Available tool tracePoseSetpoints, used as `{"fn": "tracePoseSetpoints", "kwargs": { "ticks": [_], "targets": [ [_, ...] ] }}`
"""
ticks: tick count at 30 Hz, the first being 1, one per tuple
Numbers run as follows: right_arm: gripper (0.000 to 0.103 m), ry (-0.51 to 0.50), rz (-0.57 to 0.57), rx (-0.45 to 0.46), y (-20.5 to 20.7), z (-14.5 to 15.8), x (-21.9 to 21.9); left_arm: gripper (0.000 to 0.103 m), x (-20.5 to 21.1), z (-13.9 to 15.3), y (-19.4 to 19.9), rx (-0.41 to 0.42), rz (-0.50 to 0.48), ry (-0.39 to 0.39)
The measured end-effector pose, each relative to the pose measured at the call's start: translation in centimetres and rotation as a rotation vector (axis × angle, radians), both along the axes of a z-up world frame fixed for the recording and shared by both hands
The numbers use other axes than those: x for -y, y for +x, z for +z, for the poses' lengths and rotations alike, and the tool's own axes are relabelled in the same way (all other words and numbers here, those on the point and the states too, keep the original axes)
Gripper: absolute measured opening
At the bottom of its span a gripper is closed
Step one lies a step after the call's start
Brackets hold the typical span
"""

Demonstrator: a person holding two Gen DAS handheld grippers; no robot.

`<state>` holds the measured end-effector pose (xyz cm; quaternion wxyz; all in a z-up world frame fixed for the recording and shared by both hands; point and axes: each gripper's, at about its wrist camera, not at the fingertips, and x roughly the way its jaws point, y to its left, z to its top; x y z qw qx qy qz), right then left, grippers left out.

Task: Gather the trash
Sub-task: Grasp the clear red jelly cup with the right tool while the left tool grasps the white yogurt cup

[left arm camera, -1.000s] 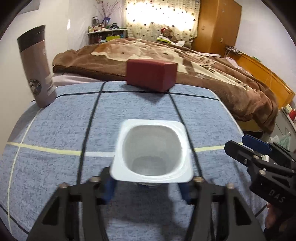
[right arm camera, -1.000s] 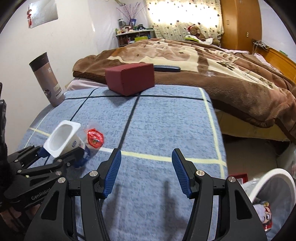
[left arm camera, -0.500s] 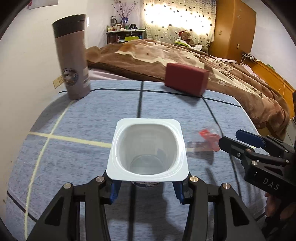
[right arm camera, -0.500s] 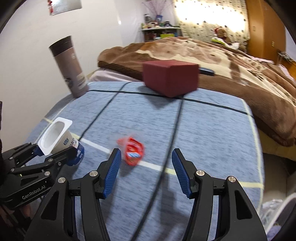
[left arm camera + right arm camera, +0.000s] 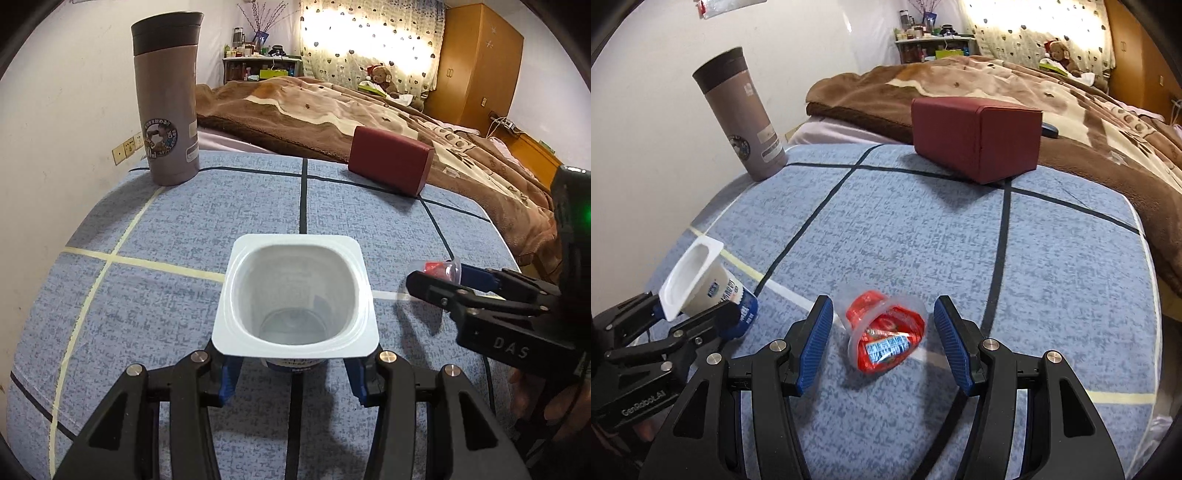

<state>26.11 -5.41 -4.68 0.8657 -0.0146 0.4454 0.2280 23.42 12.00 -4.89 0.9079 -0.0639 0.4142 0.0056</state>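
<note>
Your left gripper [image 5: 295, 373] is clamped on the white yogurt cup [image 5: 295, 299], both blue pads pressed against its sides below the rim, mouth tilted up toward the camera and held above the blue checked cloth [image 5: 184, 314]. Your right gripper [image 5: 884, 339] sits low over that cloth with its jaws spread wide, the small clear jelly cup [image 5: 884, 334] lying on its side between the 2 blue pads [image 5: 816, 343], touching neither.

Readable writing: "DAS" on the right gripper's body in the left view, "GenRobot.AI" on the left gripper's body in the right view. The yogurt cup's blue label text is too small to read.

Only the right view shows the jelly cup's red foil lid; both show the thermos [image 5: 742, 114] and the red box [image 5: 975, 136].
</note>
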Motion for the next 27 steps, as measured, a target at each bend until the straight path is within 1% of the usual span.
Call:
{"fn": "tracePoseSetpoints", "kwargs": {
  "ticks": [9,10,11,21,27],
  "targets": [
    [0.058,-0.004,0.009,0.002,0.0,-0.1,-0.4,0.05,-0.2,-0.1,0.2,-0.002,-0.003,-0.012],
    [0.057,-0.005,0.008,0.005,-0.1,-0.1,-0.4,0.05,-0.2,-0.1,0.2,-0.001,-0.002,-0.013],
    [0.054,-0.005,0.006,0.006,-0.1,-0.1,-0.4,0.05,-0.2,-0.1,0.2,0.0,-0.001,-0.013],
    [0.053,-0.016,-0.013,0.025,-0.7,0.1,-0.3,0.049,0.5,0.0,-0.1,0.013,-0.014,0.017],
    [0.054,0.009,-0.039,0.03,-1.3,0.5,0.3,0.049,1.3,0.6,-0.9,0.029,-0.029,0.036]
  ]
}}
